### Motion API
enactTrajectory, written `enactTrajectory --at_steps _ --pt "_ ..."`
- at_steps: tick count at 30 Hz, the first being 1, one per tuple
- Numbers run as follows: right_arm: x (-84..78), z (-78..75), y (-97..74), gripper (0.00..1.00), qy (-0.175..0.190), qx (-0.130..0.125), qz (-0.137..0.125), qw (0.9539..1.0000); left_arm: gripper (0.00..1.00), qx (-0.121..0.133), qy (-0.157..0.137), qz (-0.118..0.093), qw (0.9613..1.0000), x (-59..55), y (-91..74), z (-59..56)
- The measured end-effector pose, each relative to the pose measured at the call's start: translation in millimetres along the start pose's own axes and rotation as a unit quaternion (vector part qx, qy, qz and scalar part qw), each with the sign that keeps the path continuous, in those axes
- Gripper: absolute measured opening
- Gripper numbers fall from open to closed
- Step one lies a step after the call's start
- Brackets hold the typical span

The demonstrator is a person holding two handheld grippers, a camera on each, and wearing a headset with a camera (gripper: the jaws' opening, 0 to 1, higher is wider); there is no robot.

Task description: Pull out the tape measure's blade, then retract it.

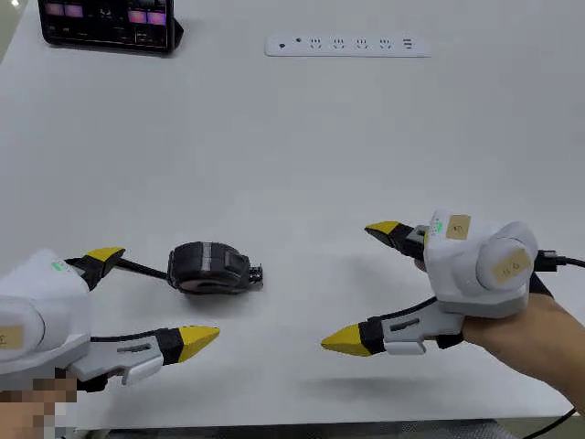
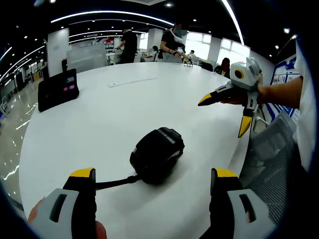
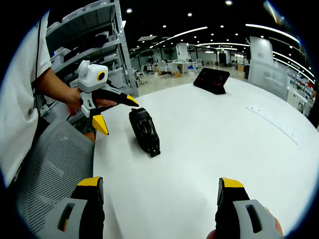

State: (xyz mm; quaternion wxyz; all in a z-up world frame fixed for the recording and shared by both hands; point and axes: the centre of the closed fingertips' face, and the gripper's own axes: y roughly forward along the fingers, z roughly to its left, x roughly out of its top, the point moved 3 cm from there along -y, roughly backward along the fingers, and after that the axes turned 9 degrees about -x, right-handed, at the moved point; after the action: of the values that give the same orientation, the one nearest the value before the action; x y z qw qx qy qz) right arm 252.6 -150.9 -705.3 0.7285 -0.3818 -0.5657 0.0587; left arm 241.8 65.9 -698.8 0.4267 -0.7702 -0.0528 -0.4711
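Observation:
A black tape measure (image 1: 210,267) lies on the white table, its blade tip facing right and a black wrist strap (image 1: 142,268) trailing left. My left gripper (image 1: 155,297) stands open just left of it, its yellow-tipped jaws on either side of the strap end, not touching the case. In the left gripper view the tape measure (image 2: 157,154) sits just ahead of the open jaws. My right gripper (image 1: 361,285) is open, well to the right of the tape, jaws pointing left at it. The right gripper view shows the tape measure (image 3: 144,130) ahead and the left gripper (image 3: 115,112) beside it.
A white power strip (image 1: 347,45) lies at the far side of the table, and a dark tablet (image 1: 107,23) stands at the far left. A mesh office chair (image 3: 55,169) is at the table's near edge. People stand in the room behind.

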Motion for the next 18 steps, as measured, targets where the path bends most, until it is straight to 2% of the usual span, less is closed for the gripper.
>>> enactTrajectory --at_steps 9,11,18 --pt "-3.7 -1.5 -7.3 0.95 0.003 -0.006 -0.002 1.0000 0.97 -0.008 0.015 0.003 0.9999 1.7 -4.6 -1.7" --pt "-4.6 -2.4 -10.2 0.96 0.004 -0.008 -0.003 1.0000 0.97 -0.003 0.025 0.015 0.9996 -1.4 -6.3 -0.5" --pt "-11.1 -3.7 -18.5 0.96 0.008 -0.011 0.002 0.9999 0.98 -0.008 0.028 0.010 0.9995 -2.9 -13.0 -0.1"
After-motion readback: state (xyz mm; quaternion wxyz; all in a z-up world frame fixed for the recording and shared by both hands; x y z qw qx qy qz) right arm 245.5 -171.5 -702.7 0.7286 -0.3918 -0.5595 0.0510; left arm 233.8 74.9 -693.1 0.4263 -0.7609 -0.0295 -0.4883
